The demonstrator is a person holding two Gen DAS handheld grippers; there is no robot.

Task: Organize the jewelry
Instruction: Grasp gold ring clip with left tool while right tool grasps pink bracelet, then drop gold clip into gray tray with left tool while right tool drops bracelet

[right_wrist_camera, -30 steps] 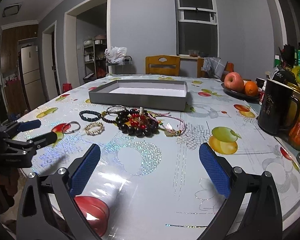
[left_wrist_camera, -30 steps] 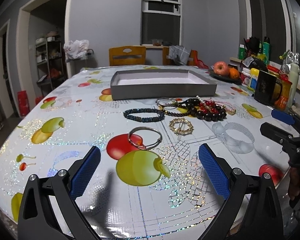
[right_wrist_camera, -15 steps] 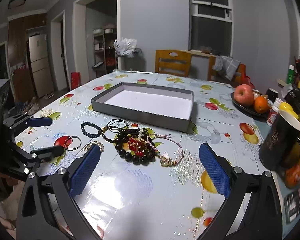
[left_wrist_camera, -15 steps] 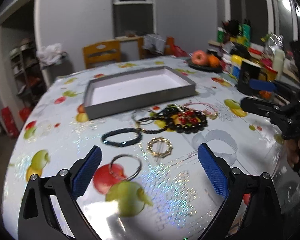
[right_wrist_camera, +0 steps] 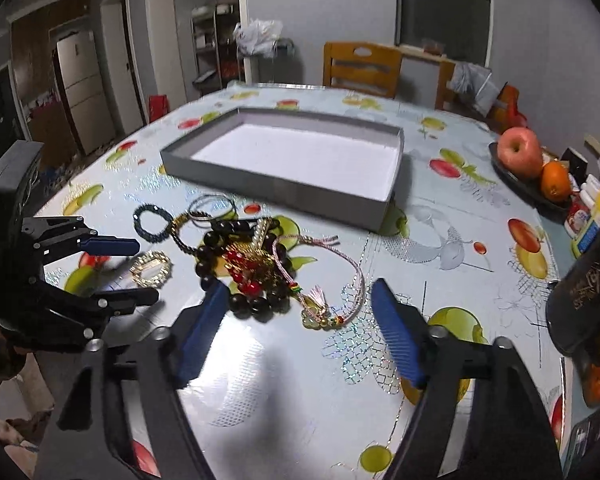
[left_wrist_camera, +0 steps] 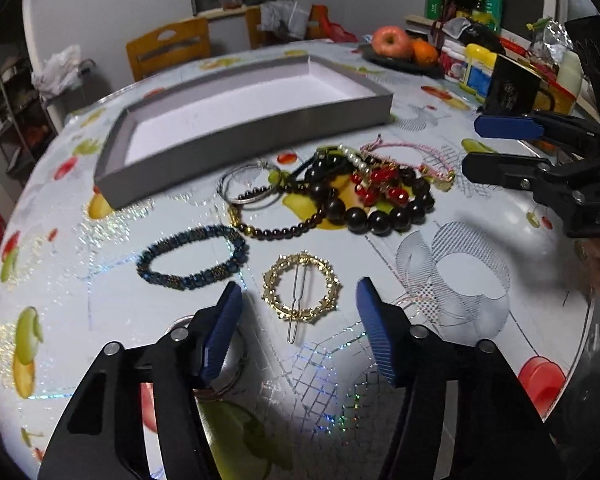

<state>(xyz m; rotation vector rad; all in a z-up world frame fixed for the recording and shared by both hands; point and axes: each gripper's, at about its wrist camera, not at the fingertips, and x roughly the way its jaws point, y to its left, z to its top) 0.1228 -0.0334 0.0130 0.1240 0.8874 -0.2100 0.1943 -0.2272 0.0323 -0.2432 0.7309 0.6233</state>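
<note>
While we hold both tools low over the table [left_wrist_camera: 480, 240], our left gripper [left_wrist_camera: 300, 304] has its jaws spread with the gold ring clip [left_wrist_camera: 301, 293] lying between the tips, untouched. Our right gripper [right_wrist_camera: 296, 304] is spread too, empty, just near the tangled pile of dark and red beads [right_wrist_camera: 248, 272] and the pink cord bracelet [right_wrist_camera: 340, 276]. Left of the pile lies the blue bead bracelet [left_wrist_camera: 192, 256]. Farther off sits the grey tray [left_wrist_camera: 252, 136], holding nothing.
</note>
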